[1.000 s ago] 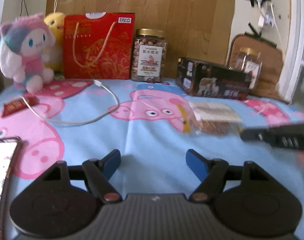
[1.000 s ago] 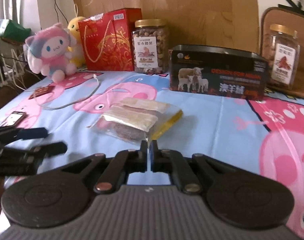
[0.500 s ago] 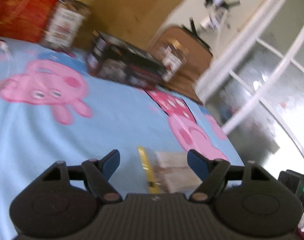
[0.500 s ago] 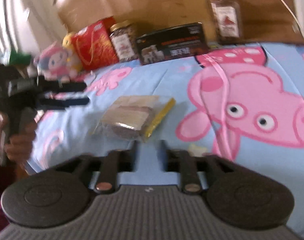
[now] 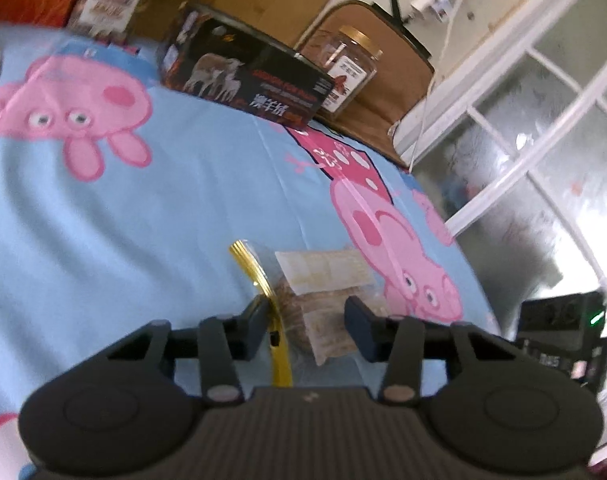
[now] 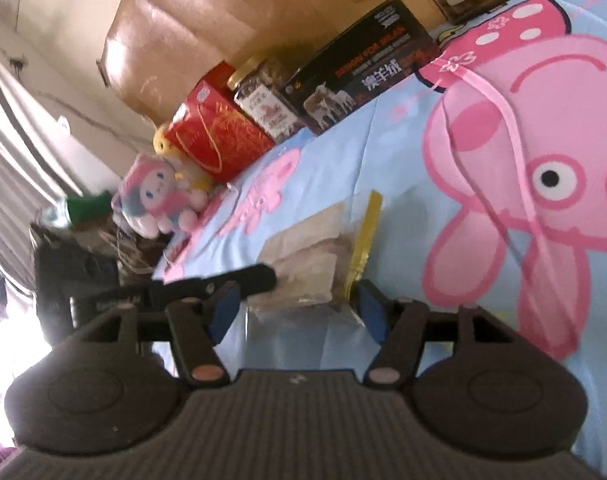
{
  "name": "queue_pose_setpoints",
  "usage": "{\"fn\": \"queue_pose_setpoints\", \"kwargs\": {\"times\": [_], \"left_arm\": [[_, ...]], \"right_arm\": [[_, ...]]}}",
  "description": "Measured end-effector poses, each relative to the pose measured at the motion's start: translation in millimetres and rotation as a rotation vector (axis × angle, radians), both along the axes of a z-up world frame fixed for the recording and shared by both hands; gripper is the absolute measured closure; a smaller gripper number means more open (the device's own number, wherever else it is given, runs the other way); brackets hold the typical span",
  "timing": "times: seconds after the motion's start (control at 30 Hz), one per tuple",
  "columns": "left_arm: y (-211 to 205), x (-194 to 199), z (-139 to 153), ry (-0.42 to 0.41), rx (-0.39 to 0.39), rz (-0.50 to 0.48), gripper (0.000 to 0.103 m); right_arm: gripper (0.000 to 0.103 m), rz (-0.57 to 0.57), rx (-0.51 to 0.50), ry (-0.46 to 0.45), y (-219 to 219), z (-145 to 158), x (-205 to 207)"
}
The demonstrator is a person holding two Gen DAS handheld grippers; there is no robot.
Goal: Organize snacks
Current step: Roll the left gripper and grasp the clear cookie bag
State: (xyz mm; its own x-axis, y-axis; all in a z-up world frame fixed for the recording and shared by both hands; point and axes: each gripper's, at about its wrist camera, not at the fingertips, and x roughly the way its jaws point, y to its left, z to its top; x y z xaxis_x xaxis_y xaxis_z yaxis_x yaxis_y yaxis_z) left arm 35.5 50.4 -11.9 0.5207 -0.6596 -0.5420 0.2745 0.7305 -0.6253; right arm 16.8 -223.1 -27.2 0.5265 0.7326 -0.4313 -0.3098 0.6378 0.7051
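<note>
Snack: clear plastic snack bag with gold zip edge (image 5: 323, 284), flat on the blue pig-print bedsheet (image 5: 143, 208).
Left gripper (image 5: 305, 322): spread wide, straddling the bag.
Right gripper (image 6: 295, 306): spread wide, straddling from opposite end.
Risk: slippery film sliding free; fingertips colliding.

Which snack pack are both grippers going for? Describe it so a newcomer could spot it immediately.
On the blue cartoon-pig bedsheet, look in the open middle, well in front of the row of jars and the black box. The clear snack bag lies flat there alone, the only see-through packet, with a gold strip along one edge.
</note>
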Motion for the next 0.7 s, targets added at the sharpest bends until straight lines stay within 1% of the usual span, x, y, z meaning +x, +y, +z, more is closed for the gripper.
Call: {"fn": "queue_pose_setpoints", "kwargs": {"times": [0.07, 0.2, 0.23, 0.27, 0.3, 0.37, 0.4, 0.43, 0.47, 0.53, 0.7], "left_arm": [[4.1, -0.3, -0.7, 0.012, -0.021, 0.004, 0.062], [0.1, -3.5, 1.0, -0.006, 0.001, 0.008, 0.062], [0.6, -3.8, 0.6, -0.006, -0.003, 0.008, 0.062], [2.3, -3.9, -0.4, -0.004, -0.016, 0.01, 0.06], [5.4, -3.5, -2.5, 0.002, -0.041, 0.014, 0.058], [15.9, -1.5, -10.6, 0.026, -0.138, 0.014, 0.051], [20.4, -0.8, -13.4, 0.035, -0.176, 0.016, 0.051], [24.5, -0.3, -15.0, 0.043, -0.204, 0.018, 0.051], [26.6, -0.1, -15.3, 0.047, -0.213, 0.025, 0.052], [26.6, -2.5, -14.9, 0.04, -0.201, 0.041, 0.055], [26.4, -7.6, -15.1, 0.039, -0.19, 0.058, 0.065]], "right_arm": [[0.036, -0.018, 0.018, -0.012, -0.9, -1.3, -1.5], [0.036, -0.045, -0.01, -0.06, 3.2, 0.7, -8.1], [0.036, -0.043, -0.022, -0.068, 3.7, 0.9, -7.1], [0.036, -0.035, -0.043, -0.08, 6.7, 3.0, -8.1], [0.036, -0.024, -0.063, -0.105, 10.9, 7.0, -11.6], [0.036, 0.011, -0.102, -0.194, 21.2, 17.2, -20.6], [0.036, 0.03, -0.138, -0.252, 27.9, 23.8, -27.6], [0.036, 0.041, -0.168, -0.292, 33.1, 27.0, -31.3], [0.036, 0.049, -0.193, -0.32, 37.5, 28.3, -34.3], [0.036, 0.057, -0.187, -0.308, 38.0, 24.0, -29.3], [0.036, 0.02, -0.125, -0.22, 26.7, 13.3, -14.4]]}}
